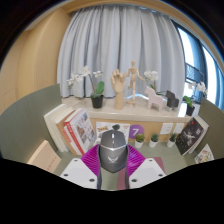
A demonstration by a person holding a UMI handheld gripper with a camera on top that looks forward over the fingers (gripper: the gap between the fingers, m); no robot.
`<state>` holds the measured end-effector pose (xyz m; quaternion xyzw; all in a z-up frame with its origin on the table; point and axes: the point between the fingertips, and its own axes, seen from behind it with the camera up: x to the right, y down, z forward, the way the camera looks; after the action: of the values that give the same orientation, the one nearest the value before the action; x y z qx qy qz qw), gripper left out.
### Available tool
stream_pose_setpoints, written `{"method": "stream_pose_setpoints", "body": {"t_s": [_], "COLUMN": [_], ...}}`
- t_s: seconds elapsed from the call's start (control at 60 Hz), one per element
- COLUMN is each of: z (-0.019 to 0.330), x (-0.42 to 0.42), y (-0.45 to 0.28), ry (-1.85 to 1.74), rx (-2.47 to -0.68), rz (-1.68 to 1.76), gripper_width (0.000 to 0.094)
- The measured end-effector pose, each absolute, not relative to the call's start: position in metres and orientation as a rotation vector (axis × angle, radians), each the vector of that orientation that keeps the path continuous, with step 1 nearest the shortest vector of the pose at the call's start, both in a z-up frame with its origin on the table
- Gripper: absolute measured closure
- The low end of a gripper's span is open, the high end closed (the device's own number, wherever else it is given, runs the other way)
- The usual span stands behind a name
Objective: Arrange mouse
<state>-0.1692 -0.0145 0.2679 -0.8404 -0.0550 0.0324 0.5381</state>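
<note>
Tool (pixel 113 172) grips a gray, scroll-wheeled mouse (pixel 112 150).

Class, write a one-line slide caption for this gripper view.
The gripper holds a grey mouse between its pink pads above a desk of books, white orchids and a wooden hand model.

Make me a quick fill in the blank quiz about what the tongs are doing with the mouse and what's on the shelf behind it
1. The tongs are shut on the ____, which has a grey back.
2. The pads pressing the mouse on either side are ____ in colour.
3. Beyond the mouse, on the shelf, a white orchid stands in front of the ____ covering the window.
4. To the right of the orchid stands a wooden ____ model, fingers pointing up.

Missing words: mouse; magenta; curtain; hand
</note>
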Motion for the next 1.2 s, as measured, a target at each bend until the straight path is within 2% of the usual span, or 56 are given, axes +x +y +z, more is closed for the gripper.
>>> {"method": "stream_pose_setpoints", "body": {"t_s": [0.133, 0.283, 0.45, 0.65, 0.667, 0.717, 0.9, 0.933, 0.95, 1.0, 1.033, 1.083, 1.2], "z": [0.232, 0.149, 0.055, -0.007, -0.011, -0.011, -0.013, -0.012, -0.012, -0.009, -0.004, 0.009, 0.065], "x": [-0.085, -0.021, -0.005, -0.007, -0.007, -0.007, -0.006, -0.004, -0.003, -0.005, -0.008, -0.013, -0.012], "y": [0.019, 0.046, 0.057, 0.056, 0.056, 0.059, 0.059, 0.057, 0.055, 0.049, 0.046, 0.040, 0.026], "ry": [-0.092, -0.046, -0.008, -0.013, -0.012, -0.011, -0.033, -0.037, -0.040, -0.053, -0.054, -0.042, 0.000], "rx": [-2.053, -2.168, -2.300, -2.396, -2.402, -2.381, -2.395, -2.401, -2.408, -2.426, -2.434, -2.434, -2.382], "rz": [0.001, -0.031, 0.021, 0.057, 0.062, 0.067, 0.034, 0.014, 0.006, 0.008, 0.021, 0.057, 0.085], "gripper_width": [0.0619, 0.0621, 0.0621, 0.0607, 0.0582, 0.0568, 0.0418, 0.0329, 0.0239, 0.0057, 0.0092, 0.0085, 0.0080]}}
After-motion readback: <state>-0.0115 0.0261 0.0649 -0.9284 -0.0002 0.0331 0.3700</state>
